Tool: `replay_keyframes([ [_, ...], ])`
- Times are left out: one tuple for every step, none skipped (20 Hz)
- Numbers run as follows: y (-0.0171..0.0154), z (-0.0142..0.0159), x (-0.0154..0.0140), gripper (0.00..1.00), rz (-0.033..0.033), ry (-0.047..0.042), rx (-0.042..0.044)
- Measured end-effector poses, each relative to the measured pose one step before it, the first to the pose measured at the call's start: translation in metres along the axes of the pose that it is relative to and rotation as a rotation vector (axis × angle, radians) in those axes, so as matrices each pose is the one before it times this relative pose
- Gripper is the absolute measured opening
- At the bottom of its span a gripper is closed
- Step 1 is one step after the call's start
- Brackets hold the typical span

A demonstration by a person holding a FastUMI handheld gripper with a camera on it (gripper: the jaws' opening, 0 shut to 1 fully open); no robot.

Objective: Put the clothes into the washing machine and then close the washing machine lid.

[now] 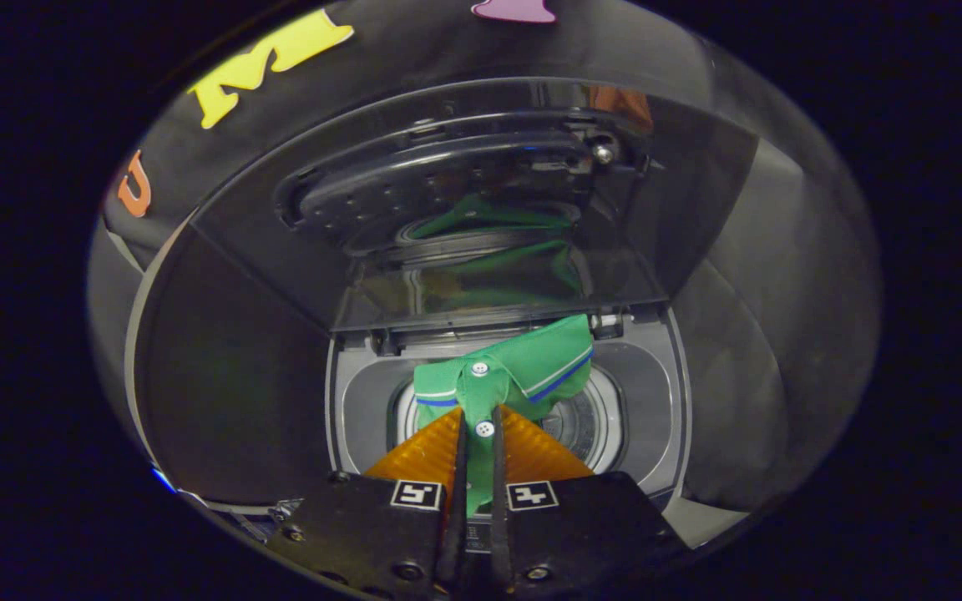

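A top-loading washing machine point(347, 401) stands open in a dark booth, its deck ringing the round mouth of the drum point(585, 421), where the ribbed metal base shows beyond the fingers. Above it the glass lid point(481, 184) is folded up and back on its hinges at the rear of the deck, well clear of the opening, so that laundry can be lowered straight in; its dark pane mirrors the green cloth below. Over the drum mouth hangs the load itself, a green polo shirt point(531, 359) with a white-and-blue striped collar, bunched and drooping from the point where it is held, its far edge reaching up near the lid hinge point(606, 324). It appears to be above the drum, not yet resting inside it, though how far it hangs into the opening cannot be judged. The hand-held gripper point(478, 434) is clamped on the shirt's button placket, both fingers drawn close together with a strip of green fabric pinched between them; that narrow grip along the reinforced placket probably keeps the limp garment from slipping. Two white buttons point(479, 368) mark the line of the placket, one just ahead of the fingertips and one between them. By this reading the shirt is poised for release into the drum, and the lid has yet to be brought down.
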State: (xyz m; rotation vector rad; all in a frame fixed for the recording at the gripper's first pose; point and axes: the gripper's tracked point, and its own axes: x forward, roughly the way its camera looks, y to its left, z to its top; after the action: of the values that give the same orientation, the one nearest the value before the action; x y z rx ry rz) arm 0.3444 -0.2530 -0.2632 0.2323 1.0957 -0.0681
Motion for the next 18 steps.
replay_keyframes([
  [-0.00010, 0.00513, -0.00240, 0.17, 0.00337, -0.01921, -0.00671],
  [-0.00190, 0.00128, -0.00370, 0.15, -0.00733, -0.01497, -0.01072],
  [0.00029, 0.00120, -0.00396, 0.16, 0.00486, -0.01024, -0.01042],
  [0.00147, 0.00113, -0.00334, 0.24, 0.01039, -0.00180, -0.01064],
  [0.00275, 0.00294, -0.00616, 0.29, 0.01139, -0.00666, -0.00666],
  [0.00172, 0.00330, -0.00383, 0.34, 0.00048, -0.01410, -0.00353],
  [0.00164, 0.00627, -0.00508, 0.36, -0.00252, -0.01938, -0.00398],
  [0.00071, 0.00551, -0.00626, 0.44, -0.00124, -0.02385, -0.00380],
  [0.00356, 0.00622, -0.00639, 0.46, 0.00509, -0.02285, -0.00792],
  [0.00548, 0.00806, -0.00667, 0.50, 0.00900, -0.02215, -0.00849],
  [0.00438, 0.00791, -0.00682, 0.53, 0.01233, -0.02757, -0.01170],
  [0.00485, 0.01033, -0.00668, 0.57, 0.00836, -0.02997, -0.01276],
  [0.00377, 0.00920, -0.00629, 0.61, 0.00451, -0.02796, -0.01687],
  [0.00378, 0.01193, -0.00575, 0.65, 0.00134, -0.03046, -0.01379],
  [0.00365, 0.01015, -0.00377, 0.67, 0.00549, -0.03333, -0.01593],
  [0.00473, 0.01517, -0.00318, 0.73, 0.01137, -0.04072, -0.01686],
  [0.00140, 0.01266, -0.00282, 0.79, -0.00303, -0.03459, -0.01357],
  [0.00064, 0.01230, 0.00075, 0.81, -0.00319, -0.03135, -0.01059],
])
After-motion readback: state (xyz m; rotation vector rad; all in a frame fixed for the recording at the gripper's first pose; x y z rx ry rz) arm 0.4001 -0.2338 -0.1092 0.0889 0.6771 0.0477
